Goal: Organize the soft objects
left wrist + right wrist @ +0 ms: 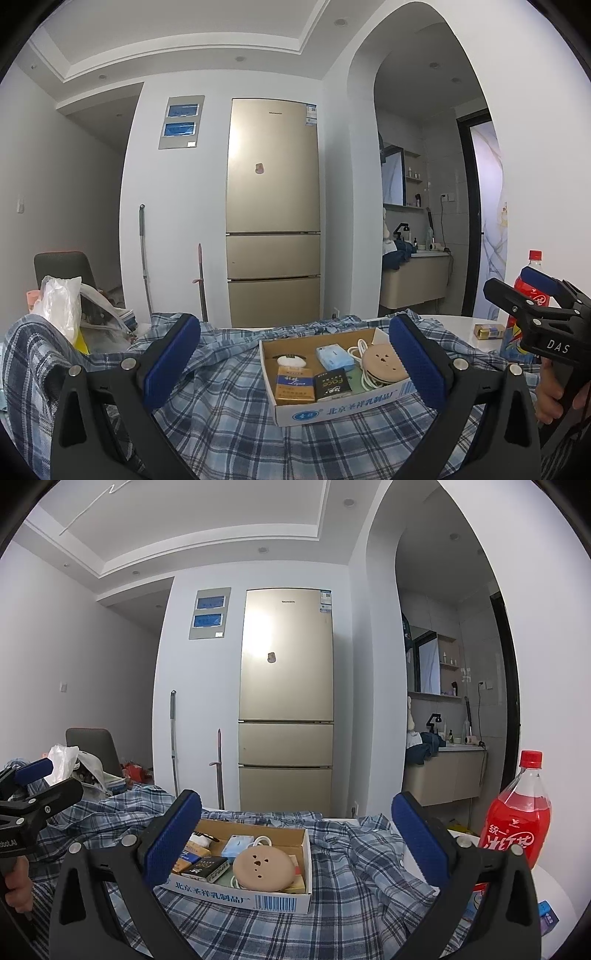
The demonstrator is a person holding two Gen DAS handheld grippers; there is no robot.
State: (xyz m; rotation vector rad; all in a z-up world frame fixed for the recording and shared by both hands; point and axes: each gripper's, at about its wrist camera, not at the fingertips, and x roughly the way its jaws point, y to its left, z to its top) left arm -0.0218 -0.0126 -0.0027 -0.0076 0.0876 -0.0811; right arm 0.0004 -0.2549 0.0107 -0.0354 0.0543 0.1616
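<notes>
A blue and white plaid shirt [229, 417] lies spread and rumpled over the white table; it also shows in the right wrist view [354, 871]. A shallow cardboard box [334, 408] of small items sits on top of the shirt, seen too in the right wrist view [273, 899]. My left gripper [295, 358] is open and empty, held above the shirt with the box between its blue pads. My right gripper [295, 838] is open and empty, above the shirt and box. Each gripper shows at the edge of the other's view.
A red drink bottle [517, 823] stands at the table's right edge. A small yellow pack [489, 331] lies on the bare white table. A white plastic bag [61, 306] and clutter sit at the left, with a grey chair [62, 267] behind. A fridge [273, 210] stands ahead.
</notes>
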